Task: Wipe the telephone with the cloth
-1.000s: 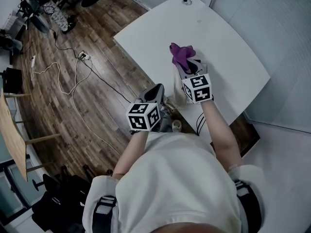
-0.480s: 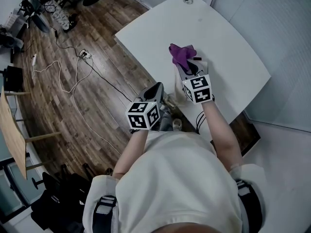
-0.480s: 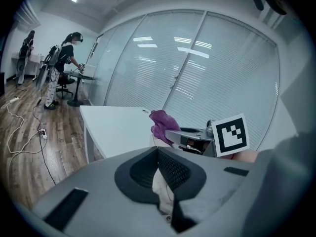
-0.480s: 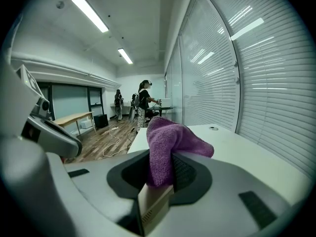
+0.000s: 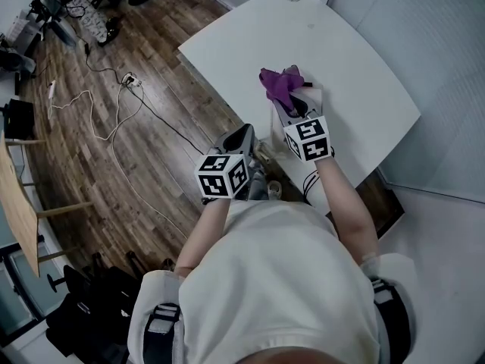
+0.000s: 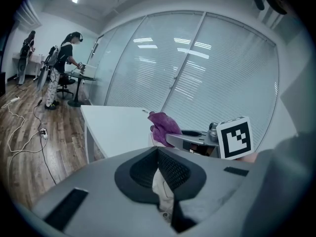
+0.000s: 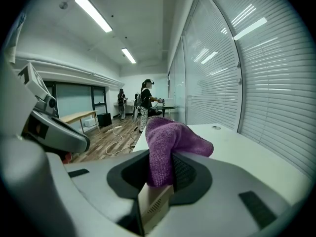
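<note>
The fuzzy purple cloth (image 7: 170, 137) was clenched in the jaws of the right gripper (image 7: 160, 164), bunched over the beige telephone (image 7: 154, 204) at the counter's (image 5: 356, 74) near edge. The telephone's slots were shown only by the right gripper view. The jaws of the left gripper (image 6: 158, 154) were pressed together beside that edge, tilted slightly downward.
</note>
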`<act>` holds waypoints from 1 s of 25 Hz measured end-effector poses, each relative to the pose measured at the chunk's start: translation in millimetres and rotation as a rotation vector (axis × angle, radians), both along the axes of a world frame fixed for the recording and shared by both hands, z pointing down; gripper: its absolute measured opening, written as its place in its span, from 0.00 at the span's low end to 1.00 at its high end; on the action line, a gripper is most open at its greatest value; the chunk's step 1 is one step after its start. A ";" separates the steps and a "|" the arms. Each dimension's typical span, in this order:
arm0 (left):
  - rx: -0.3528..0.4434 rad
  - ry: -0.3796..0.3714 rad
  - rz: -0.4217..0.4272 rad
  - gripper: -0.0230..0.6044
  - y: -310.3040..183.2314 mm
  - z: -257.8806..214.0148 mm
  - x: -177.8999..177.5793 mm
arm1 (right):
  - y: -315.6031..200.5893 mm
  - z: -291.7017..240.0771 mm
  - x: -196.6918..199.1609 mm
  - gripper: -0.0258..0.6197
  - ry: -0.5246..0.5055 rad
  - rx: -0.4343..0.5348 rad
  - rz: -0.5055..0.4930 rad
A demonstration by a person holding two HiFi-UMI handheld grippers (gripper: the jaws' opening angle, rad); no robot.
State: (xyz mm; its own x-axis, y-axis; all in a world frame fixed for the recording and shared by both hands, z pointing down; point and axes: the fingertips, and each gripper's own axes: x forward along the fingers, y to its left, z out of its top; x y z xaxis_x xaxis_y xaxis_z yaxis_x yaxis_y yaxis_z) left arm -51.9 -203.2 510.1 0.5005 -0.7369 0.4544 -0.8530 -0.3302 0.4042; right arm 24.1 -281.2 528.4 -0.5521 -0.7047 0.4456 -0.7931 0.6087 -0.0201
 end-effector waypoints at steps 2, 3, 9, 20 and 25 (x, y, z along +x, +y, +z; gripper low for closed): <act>0.003 -0.001 0.001 0.07 3.0 -1.9 0.0 | 5.6 -0.1 0.2 0.18 -0.002 -0.003 0.000; 0.006 -0.002 0.001 0.07 4.0 -2.7 0.2 | 7.7 -0.2 0.4 0.18 -0.003 -0.003 0.000; 0.010 -0.004 -0.004 0.07 7.7 -4.8 1.4 | 17.9 1.3 2.1 0.18 0.002 -0.003 -0.009; 0.016 -0.004 -0.010 0.07 13.4 -4.7 3.9 | 37.6 6.5 2.8 0.18 0.006 -0.006 -0.028; 0.017 -0.007 -0.008 0.07 17.7 -3.5 5.3 | 47.2 9.2 3.2 0.18 0.001 -0.013 -0.030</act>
State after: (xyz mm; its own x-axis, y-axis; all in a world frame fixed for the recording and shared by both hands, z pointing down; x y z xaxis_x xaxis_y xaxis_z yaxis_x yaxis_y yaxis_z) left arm -46.6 -185.5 506.5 0.4916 -0.7486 0.4450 -0.8583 -0.3301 0.3930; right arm 27.3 -234.0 537.6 -0.5726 -0.6816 0.4556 -0.7744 0.6322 -0.0275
